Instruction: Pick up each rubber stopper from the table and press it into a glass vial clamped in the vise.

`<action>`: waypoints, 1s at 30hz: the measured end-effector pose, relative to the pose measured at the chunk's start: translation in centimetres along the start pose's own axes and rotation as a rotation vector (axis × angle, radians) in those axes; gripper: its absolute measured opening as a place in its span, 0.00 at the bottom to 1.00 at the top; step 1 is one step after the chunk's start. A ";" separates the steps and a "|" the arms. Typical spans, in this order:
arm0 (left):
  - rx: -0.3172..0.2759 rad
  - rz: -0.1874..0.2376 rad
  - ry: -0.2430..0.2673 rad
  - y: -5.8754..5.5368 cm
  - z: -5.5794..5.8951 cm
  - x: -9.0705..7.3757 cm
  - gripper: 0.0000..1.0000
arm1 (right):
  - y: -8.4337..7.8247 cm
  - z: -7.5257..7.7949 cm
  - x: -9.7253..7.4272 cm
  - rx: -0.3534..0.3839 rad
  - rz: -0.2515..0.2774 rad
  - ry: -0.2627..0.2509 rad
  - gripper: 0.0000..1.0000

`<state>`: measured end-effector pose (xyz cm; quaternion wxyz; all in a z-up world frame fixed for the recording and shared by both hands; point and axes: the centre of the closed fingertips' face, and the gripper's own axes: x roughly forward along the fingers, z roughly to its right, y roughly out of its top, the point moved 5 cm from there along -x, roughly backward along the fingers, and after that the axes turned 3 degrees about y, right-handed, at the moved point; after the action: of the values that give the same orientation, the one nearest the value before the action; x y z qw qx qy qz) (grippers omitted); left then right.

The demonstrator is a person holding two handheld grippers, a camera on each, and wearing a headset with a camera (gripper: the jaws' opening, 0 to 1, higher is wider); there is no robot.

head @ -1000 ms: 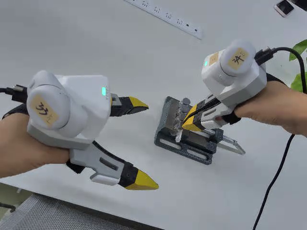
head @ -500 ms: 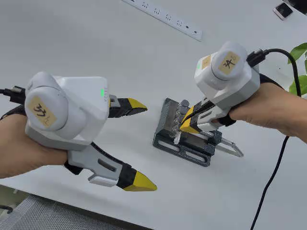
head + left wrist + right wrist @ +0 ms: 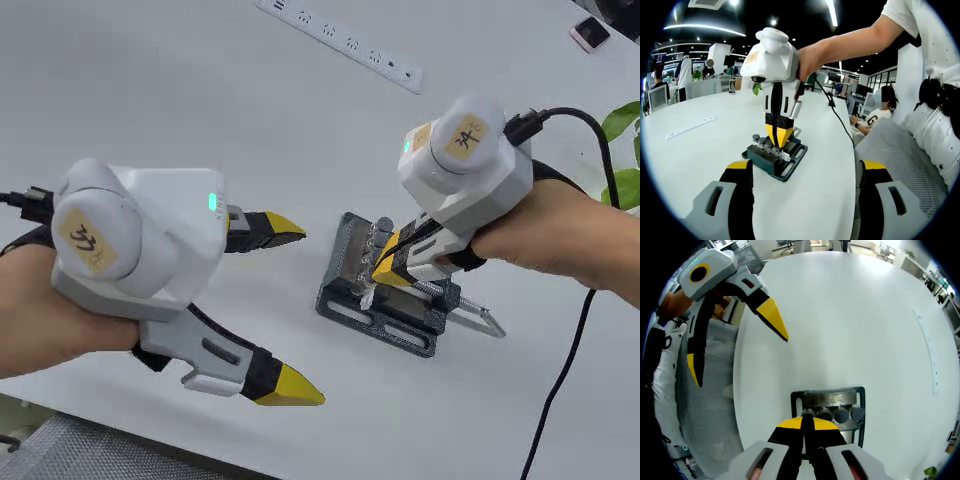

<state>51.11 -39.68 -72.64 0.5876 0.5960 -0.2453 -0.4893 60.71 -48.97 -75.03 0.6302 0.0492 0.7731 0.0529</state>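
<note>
A dark metal vise (image 3: 372,318) stands on the white table and clamps a row of glass vials (image 3: 378,240) with grey rubber stoppers (image 3: 842,415) in their tops. My right gripper (image 3: 380,270) is shut, with its yellow tips down on the near end of that row. In the right gripper view its tips (image 3: 807,421) meet at the left end of the row, hiding the vial under them. The left gripper view has the right gripper (image 3: 778,141) standing upright on the vise (image 3: 785,167). My left gripper (image 3: 290,305) hangs wide open and empty, left of the vise.
A white power strip (image 3: 345,40) lies at the back of the table, and a phone (image 3: 590,32) at the far right corner. A black cable (image 3: 560,380) trails from the right gripper, beside plant leaves (image 3: 625,150). People sit at desks beyond the table.
The right gripper's body has shifted a little left over the vise, its tips staying on the vial row. The left gripper has barely moved.
</note>
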 end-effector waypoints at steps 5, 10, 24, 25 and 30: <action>0.000 0.004 0.004 0.1 -0.2 0.0 0.86 | 0.1 -0.2 0.1 -0.011 -0.011 -0.003 0.00; 0.001 0.009 0.006 0.3 -0.1 0.1 0.86 | 0.2 0.0 0.2 0.000 -0.014 -0.003 0.00; 0.000 0.014 0.015 0.6 -0.4 0.1 0.85 | 0.2 0.0 0.4 -0.028 -0.058 0.001 0.00; 0.001 0.014 0.015 0.6 -0.4 0.2 0.85 | 0.2 0.0 0.5 -0.037 -0.066 -0.002 0.00; -0.002 0.015 0.017 0.7 -0.5 0.2 0.85 | 0.2 0.2 0.6 -0.052 -0.075 -0.005 0.00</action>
<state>51.78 -39.76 -72.13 0.5938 0.5978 -0.2440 -0.4801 60.80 -48.65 -75.57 0.6346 0.0040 0.7712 0.0493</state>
